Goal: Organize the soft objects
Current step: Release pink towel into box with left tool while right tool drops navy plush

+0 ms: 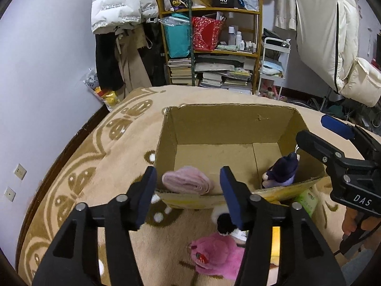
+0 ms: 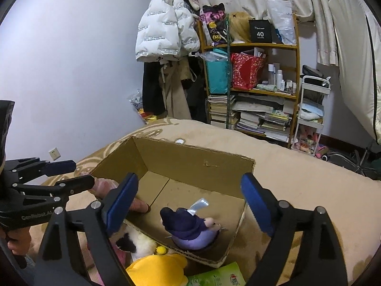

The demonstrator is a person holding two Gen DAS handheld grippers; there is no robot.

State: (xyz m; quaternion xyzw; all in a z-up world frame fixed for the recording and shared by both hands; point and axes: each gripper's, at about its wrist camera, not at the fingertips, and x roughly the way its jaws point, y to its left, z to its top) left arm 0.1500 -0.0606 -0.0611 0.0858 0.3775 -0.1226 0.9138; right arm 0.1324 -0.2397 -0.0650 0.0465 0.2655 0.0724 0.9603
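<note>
An open cardboard box [image 1: 228, 116] [image 2: 197, 155] stands on a beige rug. Inside lie a rolled pink towel [image 1: 187, 181] [image 2: 104, 186] at its near left and a purple plush doll [image 1: 284, 170] [image 2: 190, 228] at its near right. My left gripper [image 1: 188, 190] is open and empty, just above the box's near wall over the towel. My right gripper [image 2: 190, 202] is open and empty above the purple doll. In front of the box lie a pink plush [image 1: 216, 255], a black-and-white plush [image 1: 226, 221] [image 2: 133, 240], a yellow plush [image 2: 157, 271] and a green packet [image 1: 307, 201] [image 2: 216, 276].
The patterned beige rug [image 1: 95, 178] [image 2: 297, 178] surrounds the box. Behind it stand a wooden shelf [image 1: 209, 47] [image 2: 252, 83] full of books and bags, hanging coats [image 1: 123, 12], a white cart [image 1: 273, 66] and a purple wall [image 1: 42, 59].
</note>
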